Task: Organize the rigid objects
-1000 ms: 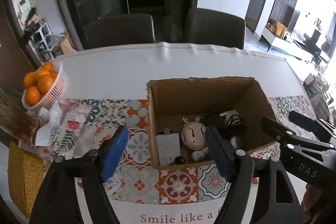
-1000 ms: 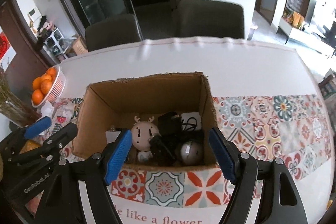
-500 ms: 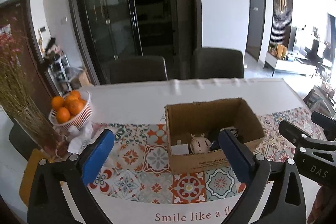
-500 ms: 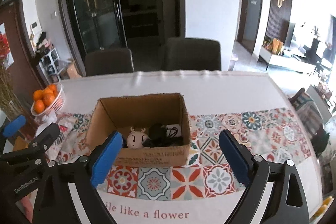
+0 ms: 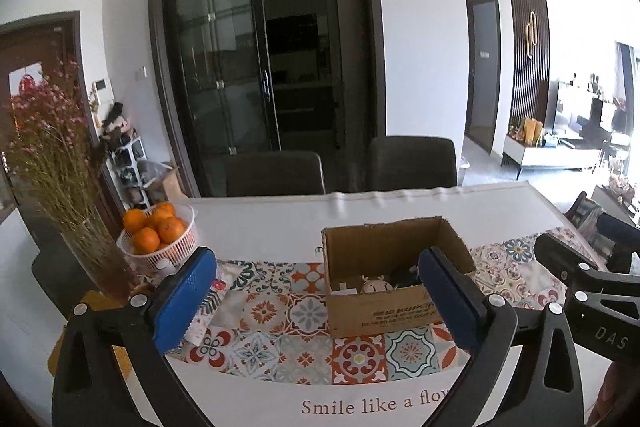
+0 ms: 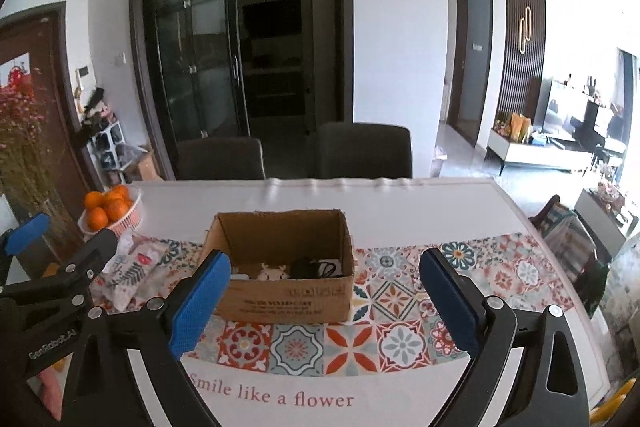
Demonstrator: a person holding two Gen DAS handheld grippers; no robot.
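Observation:
An open cardboard box stands on the patterned table runner. Inside it I see a small white deer-faced toy and black cables and chargers; the other contents are mostly hidden by the box wall. My left gripper is open and empty, held back in front of the box. My right gripper is open and empty, also well short of the box. Each gripper shows at the edge of the other's view.
A white basket of oranges and a vase of dried flowers stand at the table's left. A patterned tissue pack lies beside the box. Two dark chairs stand behind the table.
Both grippers have pulled back and up from the box, so it looks smaller and farther away. Both stay open and empty.

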